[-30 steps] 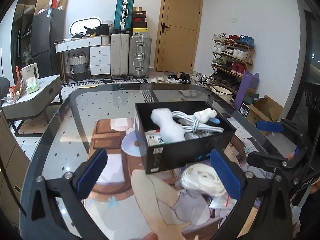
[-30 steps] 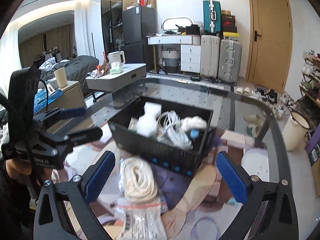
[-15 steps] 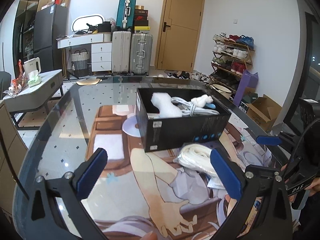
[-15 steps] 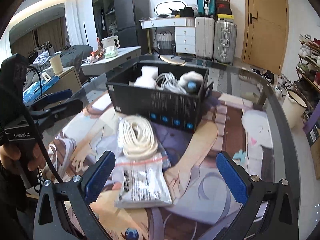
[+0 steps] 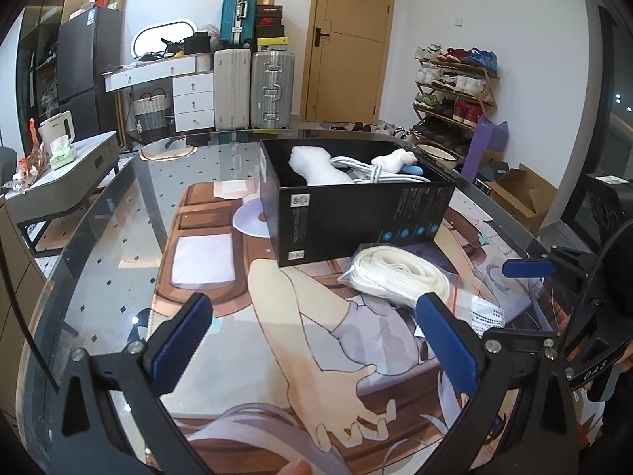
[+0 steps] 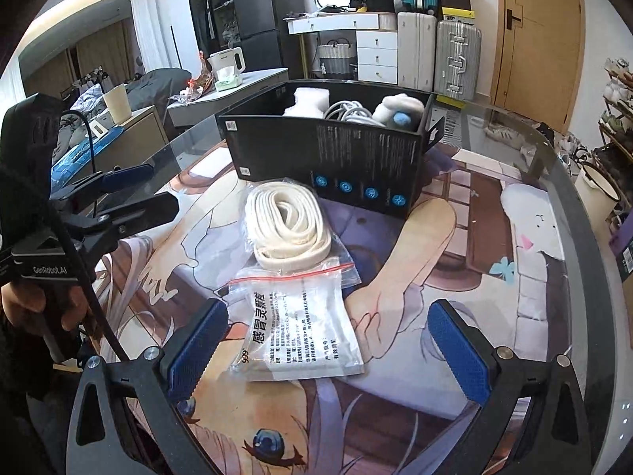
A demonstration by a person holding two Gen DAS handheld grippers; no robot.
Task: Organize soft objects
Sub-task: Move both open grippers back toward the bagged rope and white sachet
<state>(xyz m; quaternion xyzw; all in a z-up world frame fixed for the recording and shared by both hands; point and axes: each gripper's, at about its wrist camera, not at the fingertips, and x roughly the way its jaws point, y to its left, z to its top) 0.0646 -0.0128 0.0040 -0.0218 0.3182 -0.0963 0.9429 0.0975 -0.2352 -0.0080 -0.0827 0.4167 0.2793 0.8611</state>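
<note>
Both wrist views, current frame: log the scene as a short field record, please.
setting: glass table with a printed mat
box: black box, open top, upright on the mat
in box: white foam piece, white cable, white and blue plush toy
outside box: coiled white strap in a clear bag, resting partly on a printed zip bag
left gripper: open, holding nothing
right gripper: open, holding nothing, zip bag in front of it

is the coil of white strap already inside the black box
No, the white strap coil lies in a clear bag on the table mat, just in front of the black box.
</note>
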